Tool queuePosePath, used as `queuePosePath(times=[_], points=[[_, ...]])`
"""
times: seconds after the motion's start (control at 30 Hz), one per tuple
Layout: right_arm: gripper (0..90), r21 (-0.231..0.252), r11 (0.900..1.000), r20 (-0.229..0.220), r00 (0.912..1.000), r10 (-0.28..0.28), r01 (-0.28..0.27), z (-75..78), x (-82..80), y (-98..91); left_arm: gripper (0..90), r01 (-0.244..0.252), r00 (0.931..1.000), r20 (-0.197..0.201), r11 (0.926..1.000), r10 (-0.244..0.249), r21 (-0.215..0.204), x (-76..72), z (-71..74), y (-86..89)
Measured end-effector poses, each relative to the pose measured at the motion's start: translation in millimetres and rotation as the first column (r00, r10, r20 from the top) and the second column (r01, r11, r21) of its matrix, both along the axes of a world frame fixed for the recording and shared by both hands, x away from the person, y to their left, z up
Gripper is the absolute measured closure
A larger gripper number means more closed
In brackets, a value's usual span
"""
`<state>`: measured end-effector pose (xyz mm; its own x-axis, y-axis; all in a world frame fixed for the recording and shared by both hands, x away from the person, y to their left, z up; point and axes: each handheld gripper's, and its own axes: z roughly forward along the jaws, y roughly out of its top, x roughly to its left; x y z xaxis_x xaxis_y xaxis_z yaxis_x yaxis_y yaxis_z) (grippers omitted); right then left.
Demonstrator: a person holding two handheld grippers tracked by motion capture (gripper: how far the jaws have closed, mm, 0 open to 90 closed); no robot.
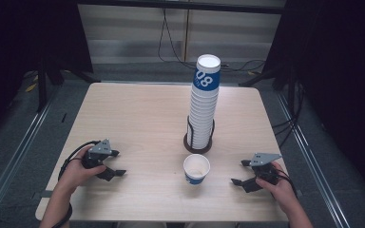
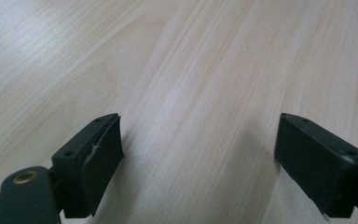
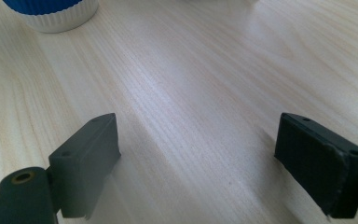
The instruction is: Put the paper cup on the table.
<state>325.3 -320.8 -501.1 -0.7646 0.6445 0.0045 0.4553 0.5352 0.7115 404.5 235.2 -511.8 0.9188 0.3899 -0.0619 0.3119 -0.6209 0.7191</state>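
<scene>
A tall stack of white paper cups [image 1: 203, 107] with a blue band on top stands in a dark ring holder [image 1: 197, 145] at the table's middle. In front of it a single white-and-blue cup [image 1: 196, 168] stands upright and apart; its base [image 3: 51, 14] shows at the top left of the right gripper view. My left gripper [image 1: 117, 163] rests on the table at the front left, open, with bare wood between its jaws [image 2: 198, 154]. At the front right my right gripper [image 1: 240, 172] lies open too, pointing toward the single cup, nothing between its fingers [image 3: 198, 158].
The light wooden table [image 1: 138, 118] has bare room on its left half and behind the stack. Dark stands and cables lie on the floor beyond the far edge. A person's hands hold both grippers near the front edge.
</scene>
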Motion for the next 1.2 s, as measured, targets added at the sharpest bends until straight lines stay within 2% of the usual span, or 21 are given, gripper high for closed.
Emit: queuePosePath(times=[0.2, 0.3, 0.43, 0.63, 1.2], points=[[12.5, -0.001, 1.0, 0.0, 1.0, -0.001, 0.001, -0.1, 0.0, 0.1, 14.2, -0.004, 1.0, 0.002, 0.9999, 0.004, -0.016, -0.1, -1.5, 0.9], [12.2, -0.001, 1.0, -0.002, 1.0, -0.004, 0.004, -0.1, 0.0, 0.4, 13.7, -0.002, 0.9998, 0.019, 0.9993, 0.003, -0.037, 0.8, -4.3, 1.9], [11.1, -0.001, 0.9997, -0.007, 0.9997, -0.023, 0.023, -0.1, -0.6, 2.4, 13.2, 0.002, 0.9998, 0.021, 0.9997, -0.002, -0.025, 0.9, -3.9, 0.2], [9.3, -0.007, 0.9978, -0.006, 0.9978, -0.066, 0.066, -0.5, 0.2, 7.8, 5.7, 0.015, 0.9996, 0.026, 0.9997, -0.015, -0.018, 1.4, -5.4, -3.3], [9.4, -0.008, 0.9971, -0.002, 0.9971, -0.076, 0.076, -0.5, -0.4, 8.3, 2.8, 0.024, 0.9994, 0.025, 0.9996, -0.024, -0.011, 1.3, -5.8, -4.8]])
